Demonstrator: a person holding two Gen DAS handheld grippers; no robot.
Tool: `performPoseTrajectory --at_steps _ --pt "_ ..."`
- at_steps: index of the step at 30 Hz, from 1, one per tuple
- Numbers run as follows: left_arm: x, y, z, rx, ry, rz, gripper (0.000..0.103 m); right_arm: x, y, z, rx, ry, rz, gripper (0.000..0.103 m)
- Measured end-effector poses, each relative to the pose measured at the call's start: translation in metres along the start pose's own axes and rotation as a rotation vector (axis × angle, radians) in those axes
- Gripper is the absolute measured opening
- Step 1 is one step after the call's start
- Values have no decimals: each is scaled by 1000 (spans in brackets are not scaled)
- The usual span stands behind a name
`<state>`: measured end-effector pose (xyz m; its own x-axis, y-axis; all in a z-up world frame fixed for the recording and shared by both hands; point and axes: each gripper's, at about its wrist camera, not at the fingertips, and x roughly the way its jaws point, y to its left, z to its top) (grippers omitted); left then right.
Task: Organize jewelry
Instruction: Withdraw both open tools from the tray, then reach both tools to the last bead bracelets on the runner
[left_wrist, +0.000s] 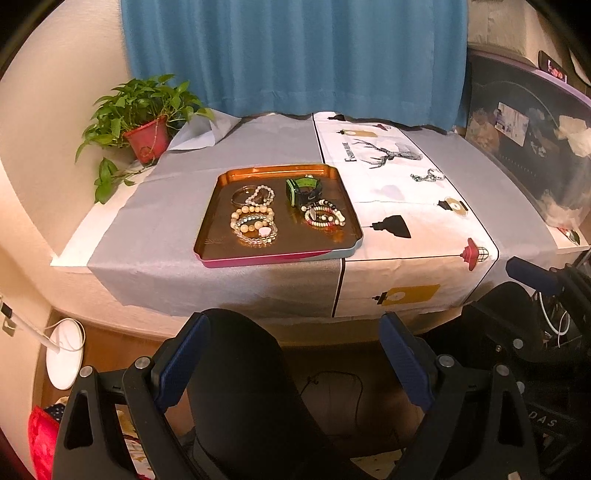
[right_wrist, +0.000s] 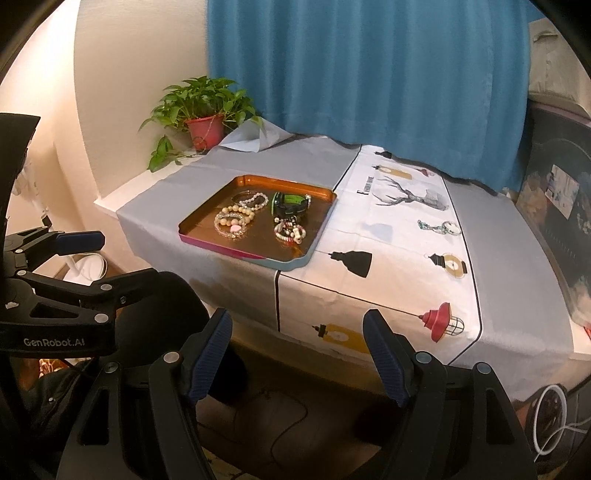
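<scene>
A shiny orange tray is seen on the table, on the grey cloth, with one corner just over the white picture cloth. Bead bracelets are piled in the left part of the tray. A green and black watch is kept in the far right part, and more bead bracelets lie just in front of it. One small chain piece is left alone on the white cloth, well apart from the tray. The left gripper is held low in front of the table edge, with its fingers wide apart and nothing between them. The right gripper is held the same way, fingers apart and bare. A green plant in a red pot is set at the far left corner, by the blue curtain.
</scene>
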<state>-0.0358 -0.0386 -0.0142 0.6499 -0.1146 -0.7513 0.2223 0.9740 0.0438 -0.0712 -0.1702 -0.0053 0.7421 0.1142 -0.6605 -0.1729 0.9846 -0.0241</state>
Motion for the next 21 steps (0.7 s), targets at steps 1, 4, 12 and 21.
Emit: performPoseTrajectory --at_steps 1,4,12,21 --pt "1 -1 0 1 3 -1 91 1 -1 0 2 4 -1 74" --pt "7 -3 1 6 16 1 91 5 -6 -1 9 13 -3 74" --pt "24 -14 6 41 51 1 91 19 -27 -5 53 40 -19 74" --pt "47 -40 26 115 83 -14 91 33 -67 -6 127 51 -60 74"
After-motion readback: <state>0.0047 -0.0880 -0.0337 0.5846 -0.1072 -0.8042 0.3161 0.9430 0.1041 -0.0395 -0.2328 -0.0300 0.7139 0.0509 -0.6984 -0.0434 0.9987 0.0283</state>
